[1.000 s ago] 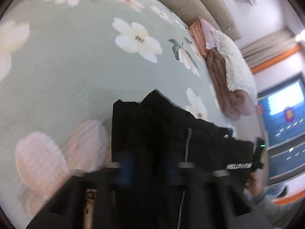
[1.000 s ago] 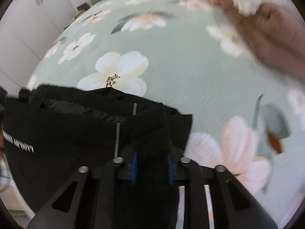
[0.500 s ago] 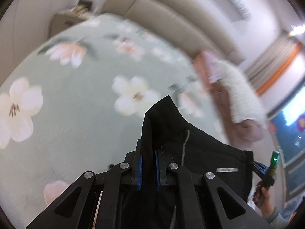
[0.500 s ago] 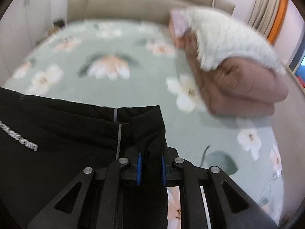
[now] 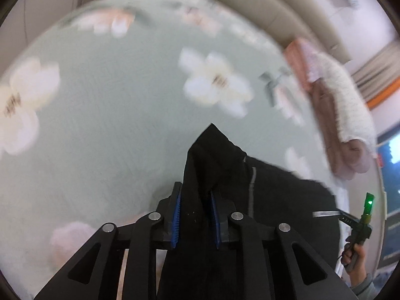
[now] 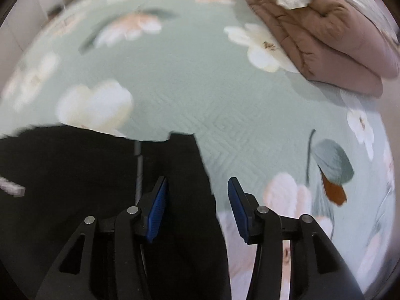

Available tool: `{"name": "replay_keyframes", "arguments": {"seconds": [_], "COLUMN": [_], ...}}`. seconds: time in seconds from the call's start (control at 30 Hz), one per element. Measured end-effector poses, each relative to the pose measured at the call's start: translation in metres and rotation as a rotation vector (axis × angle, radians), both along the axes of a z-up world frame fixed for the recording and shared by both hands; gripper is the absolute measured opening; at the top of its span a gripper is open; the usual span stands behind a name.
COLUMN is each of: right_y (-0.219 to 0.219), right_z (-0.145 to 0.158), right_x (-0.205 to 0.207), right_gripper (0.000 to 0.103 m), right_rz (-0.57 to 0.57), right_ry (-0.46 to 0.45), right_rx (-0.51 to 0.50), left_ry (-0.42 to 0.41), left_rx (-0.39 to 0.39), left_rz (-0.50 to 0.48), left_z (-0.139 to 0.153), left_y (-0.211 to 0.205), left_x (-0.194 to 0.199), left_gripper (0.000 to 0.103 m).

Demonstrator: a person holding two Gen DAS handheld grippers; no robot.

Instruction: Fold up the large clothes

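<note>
Black garment [image 5: 280, 200] on the green flowered bedspread [image 5: 120, 115], low in both wrist views, long axis running 9-to-3 between the two claws, one corner peaking toward 12 in the left view. Left gripper [image 5: 195, 215] opening, jaws narrow, a fold of cloth between the blue pads [image 5: 176, 215], contact not clear. Right gripper [image 6: 197, 210] opening, jaws wide, cloth edge against the 9 o'clock pad only, 3 o'clock pad over bare bedspread; folded pink quilt [image 6: 332, 40] at 1 o'clock.
</note>
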State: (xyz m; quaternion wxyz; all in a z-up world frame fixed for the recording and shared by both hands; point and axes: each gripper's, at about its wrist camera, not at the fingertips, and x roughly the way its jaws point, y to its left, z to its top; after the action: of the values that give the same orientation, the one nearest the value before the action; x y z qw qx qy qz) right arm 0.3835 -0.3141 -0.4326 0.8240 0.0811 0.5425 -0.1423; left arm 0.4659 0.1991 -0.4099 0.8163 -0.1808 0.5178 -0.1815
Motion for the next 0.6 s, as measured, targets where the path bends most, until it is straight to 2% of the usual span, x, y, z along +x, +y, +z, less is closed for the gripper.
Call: {"name": "replay_keyframes", "arguments": {"seconds": [0.03,0.07,0.1,0.13,0.2,0.3,0.4,0.47,0.57,0.6], "right_y": [0.005,0.012,0.019,0.029,0.052,0.097,0.136,0.158,0.17,0.17], "right_z": [0.015,0.028,0.041,0.052,0.069,0.076,0.063,0.042,-0.016,-0.028], "right_x": [-0.013,-0.025,-0.038,-0.05,-0.071,-0.093,-0.1,-0.097,-0.091,-0.09], "right_gripper": [0.055,0.062,0.066,0.072,0.073,0.074,0.074,0.074,0.076,0.077], "right_rz": [0.004,0.012,0.022,0.042,0.089,0.149,0.203,0.22,0.242,0.245], "right_ry": [-0.031,-0.059,-0.085,-0.108,-0.142,-0.135,-0.12,-0.076,0.054,0.059], "right_rx": [0.004,0.0,-0.003,0.002,0.032,0.08,0.153,0.128,0.136,0.14], "left_ry": [-0.021,-0.029,-0.046,-0.071,-0.114,-0.116,-0.131,-0.137,-0.035,0.002], "left_rx": [-0.007,-0.003,0.002,-0.018,-0.059,-0.07,-0.048,-0.013,0.101,0.131], "left_rz": [0.01,0.03,0.052,0.035,-0.04,-0.157,-0.27,-0.319,-0.343,-0.342], "left_z": [0.013,0.023,0.036,0.046,0.066,0.078,0.077,0.067,0.022,0.001], "left_y": [0.006,0.011,0.015,0.014,-0.001,-0.052,-0.115,-0.149,-0.183,-0.189], "left_x": [-0.007,-0.012,-0.02,-0.028,-0.055,-0.103,-0.146,-0.164,-0.171,-0.172], "left_gripper": [0.031,0.04,0.042,0.042,0.042,0.045,0.045,0.045,0.045,0.045]}}
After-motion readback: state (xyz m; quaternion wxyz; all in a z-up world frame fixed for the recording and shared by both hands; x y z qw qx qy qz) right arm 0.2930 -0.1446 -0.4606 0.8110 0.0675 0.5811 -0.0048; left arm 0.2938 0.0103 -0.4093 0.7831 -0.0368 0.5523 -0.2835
